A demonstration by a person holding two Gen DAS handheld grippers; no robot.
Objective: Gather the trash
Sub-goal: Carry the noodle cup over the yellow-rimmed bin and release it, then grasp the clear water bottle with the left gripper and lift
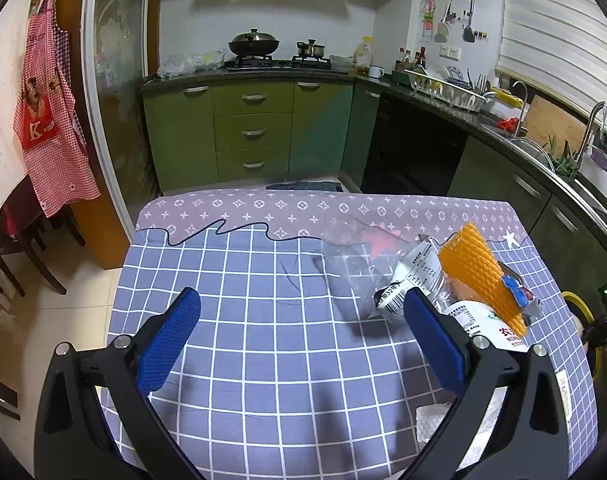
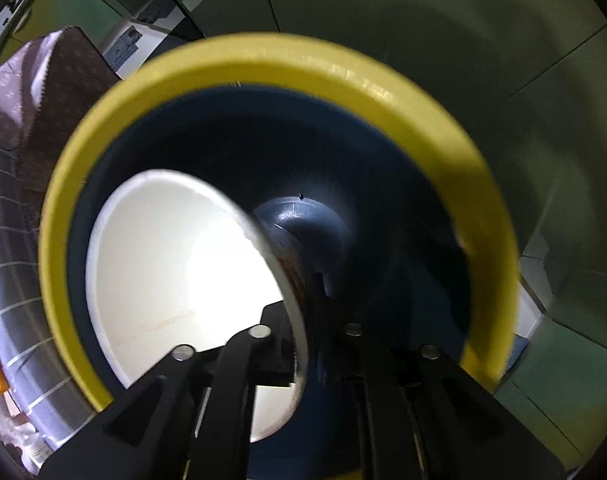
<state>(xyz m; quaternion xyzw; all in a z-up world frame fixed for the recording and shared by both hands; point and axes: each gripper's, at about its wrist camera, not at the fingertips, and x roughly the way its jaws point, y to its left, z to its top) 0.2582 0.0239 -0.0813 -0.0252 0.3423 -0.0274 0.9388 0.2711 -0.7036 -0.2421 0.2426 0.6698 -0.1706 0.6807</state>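
Observation:
In the left wrist view my left gripper (image 1: 301, 312) is open and empty, low over the checked tablecloth (image 1: 263, 280). A heap of trash lies just right of it: a clear plastic bag (image 1: 355, 256), white printed wrappers (image 1: 417, 276) and an orange honeycomb sheet (image 1: 479, 272). In the right wrist view my right gripper (image 2: 303, 300) is shut on the rim of a white paper cup (image 2: 175, 264), held over the mouth of a dark blue bin with a yellow rim (image 2: 287, 60). The bin shows at the table's right side in the left wrist view (image 1: 583, 304).
A white napkin (image 1: 433, 420) lies at the table's near right. Green kitchen cabinets (image 1: 251, 132), a stove with a wok (image 1: 255, 46) and a sink counter (image 1: 543, 148) stand beyond the table. A dark chair (image 1: 15, 248) is at the left.

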